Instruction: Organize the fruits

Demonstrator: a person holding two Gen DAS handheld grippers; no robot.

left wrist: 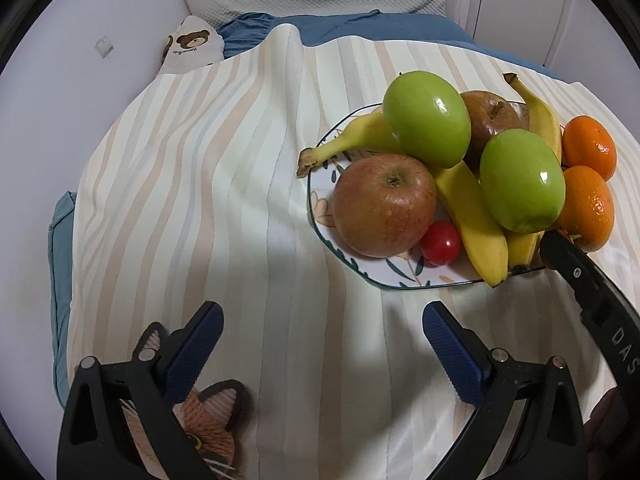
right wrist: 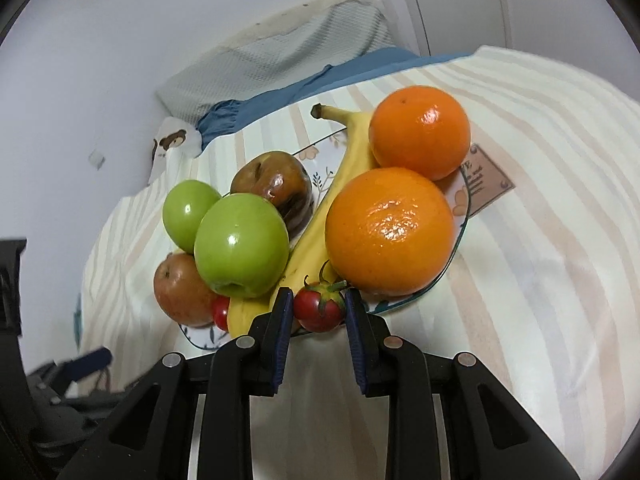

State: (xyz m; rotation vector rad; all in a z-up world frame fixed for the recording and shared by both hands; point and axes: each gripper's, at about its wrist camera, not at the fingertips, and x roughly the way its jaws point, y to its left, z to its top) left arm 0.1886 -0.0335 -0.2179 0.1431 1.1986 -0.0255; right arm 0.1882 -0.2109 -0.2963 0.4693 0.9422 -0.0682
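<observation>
Right tongs (right wrist: 319, 307) closed on a small red tomato (right wrist: 320, 311) at the near rim of the plate (right wrist: 460, 216), blue pads pressed to both its sides. Left tongs (left wrist: 322, 344) wide open and empty above the striped cloth (left wrist: 200, 200), plate ahead and to their right. Already heaped on the plate beyond the right tongs: two green apples (right wrist: 242, 245), two reddish apples (right wrist: 182, 290), bananas (right wrist: 316, 220), two oranges (right wrist: 390, 232), a second tomato (right wrist: 221, 312). Judged nearly finished, only this tomato left to settle. Letters "DAS" readable on the right tool's arm (left wrist: 622, 350); small script under a bear print (left wrist: 194, 40) and a tan tag (right wrist: 486, 182) too blurred to read.
</observation>
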